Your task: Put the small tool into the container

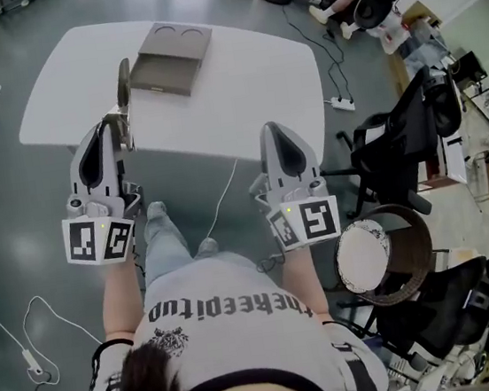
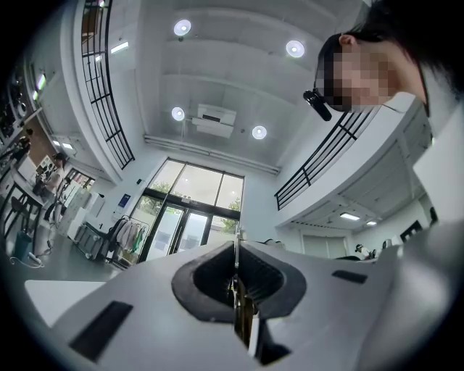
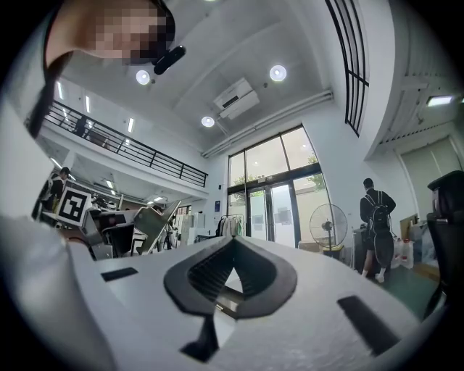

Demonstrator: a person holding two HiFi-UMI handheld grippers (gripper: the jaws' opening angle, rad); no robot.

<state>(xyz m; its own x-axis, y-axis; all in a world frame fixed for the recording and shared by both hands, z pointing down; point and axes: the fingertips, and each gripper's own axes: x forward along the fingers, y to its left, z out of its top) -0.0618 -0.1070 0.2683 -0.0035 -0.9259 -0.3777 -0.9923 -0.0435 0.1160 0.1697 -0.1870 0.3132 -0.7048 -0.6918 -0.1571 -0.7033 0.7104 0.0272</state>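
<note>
Pinching a thin flat metal strip (image 1: 124, 88), base hidden, the left tool (image 1: 117, 119) has a boxy grey container (image 1: 168, 57) ahead; the right tool (image 1: 273, 129) is closed, empty.

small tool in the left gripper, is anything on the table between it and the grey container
Nothing visible does. The small tool, clamped in the left gripper, pokes up over the white table near its left side. The container lies just right of the tool's tip, with only bare tabletop between.
</note>
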